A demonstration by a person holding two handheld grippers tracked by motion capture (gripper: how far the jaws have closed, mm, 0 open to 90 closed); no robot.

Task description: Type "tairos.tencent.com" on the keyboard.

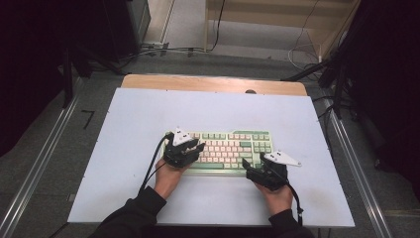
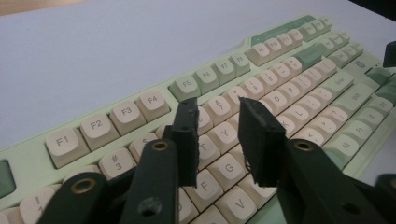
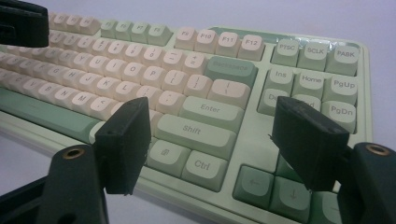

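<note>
A pale green keyboard [image 1: 230, 148] with cream and green keys lies on the white table top [image 1: 143, 114], a little toward the near side. My left gripper [image 1: 199, 147] hovers over the keyboard's left end. In the left gripper view its jaws [image 2: 217, 112] stand partly apart above the letter keys near T and Y, with nothing between them. My right gripper [image 1: 246, 163] sits at the keyboard's near right corner. In the right gripper view its jaws [image 3: 212, 119] are wide apart over the Shift, Ctrl and arrow keys [image 3: 254, 182], gripping nothing.
A wooden strip [image 1: 213, 82] runs along the table's far edge. Metal rails [image 1: 39, 163] flank the table on both sides, and cables [image 1: 163, 49] lie on the floor beyond. White surface stretches left, right and behind the keyboard.
</note>
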